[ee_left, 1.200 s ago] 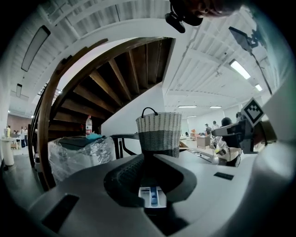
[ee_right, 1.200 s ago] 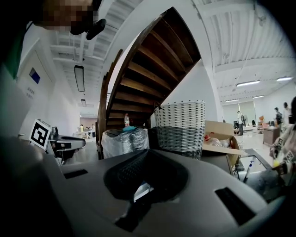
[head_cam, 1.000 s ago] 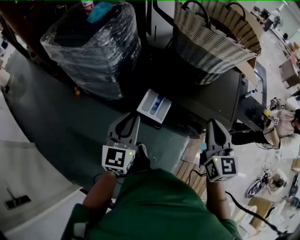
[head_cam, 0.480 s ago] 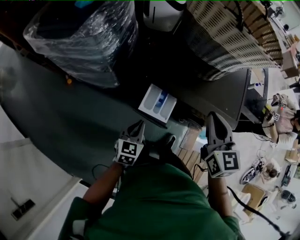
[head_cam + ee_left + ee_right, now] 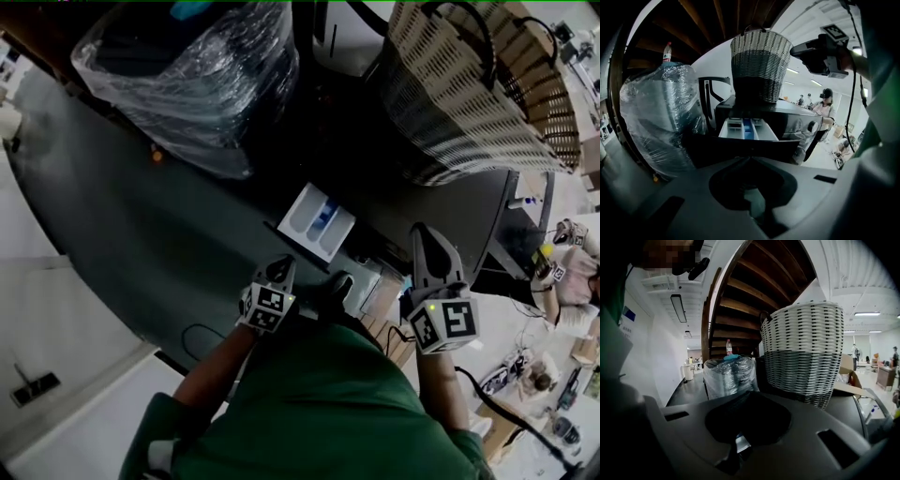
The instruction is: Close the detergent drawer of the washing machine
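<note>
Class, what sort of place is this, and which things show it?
Probably a lab or workshop hall with a laundry corner: dark washing machine with white detergent drawer open, woven basket on top, wooden staircase overhead.

Detergent drawer (image 5: 317,221) open.
White tray with a blue middle compartment, level, pulled out from the top of the dark washing machine (image 5: 441,206) front.

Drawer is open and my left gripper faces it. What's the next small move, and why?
Probably ease the left gripper straight forward until its shut jaws meet the dark front of the detergent drawer. The drawer stands pulled out of the washing machine, directly ahead of that gripper, with a gap between them. The right gripper is held off to the side, shut and empty.
</note>
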{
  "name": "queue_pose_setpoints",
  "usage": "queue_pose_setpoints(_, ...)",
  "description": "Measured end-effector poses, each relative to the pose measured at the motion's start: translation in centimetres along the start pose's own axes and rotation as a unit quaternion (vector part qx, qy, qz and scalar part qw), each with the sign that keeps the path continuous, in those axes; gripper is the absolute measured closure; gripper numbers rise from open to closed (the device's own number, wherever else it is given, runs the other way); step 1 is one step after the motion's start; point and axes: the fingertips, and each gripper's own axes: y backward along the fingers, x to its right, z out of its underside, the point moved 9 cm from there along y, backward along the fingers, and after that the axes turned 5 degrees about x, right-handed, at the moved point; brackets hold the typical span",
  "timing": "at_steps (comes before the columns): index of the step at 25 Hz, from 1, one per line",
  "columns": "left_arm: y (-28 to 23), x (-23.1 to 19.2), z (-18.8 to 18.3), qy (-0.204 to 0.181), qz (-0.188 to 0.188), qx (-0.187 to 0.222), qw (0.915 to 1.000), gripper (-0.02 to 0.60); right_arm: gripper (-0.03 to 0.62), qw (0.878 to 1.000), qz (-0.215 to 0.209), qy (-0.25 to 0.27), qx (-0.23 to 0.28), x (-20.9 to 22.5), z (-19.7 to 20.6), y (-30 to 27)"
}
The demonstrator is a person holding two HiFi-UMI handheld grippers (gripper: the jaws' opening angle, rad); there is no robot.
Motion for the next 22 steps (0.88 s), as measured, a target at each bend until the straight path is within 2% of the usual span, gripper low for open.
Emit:
queue_pose_setpoints(12,-1.4,0.3,-1.1,0.015,-0.045,0.011,0.9988,0.556,0.572,0.999,-0.026,-0.018,-0.035,2.9,2.1,-2.0)
queue_pose_setpoints(22,-4.7,-0.1,-3.4,0.036,-0.040,0.034,0.9980,0.557,0.572,0.999,-0.031,-0.007,-0.040,3.5,1.7,-2.8)
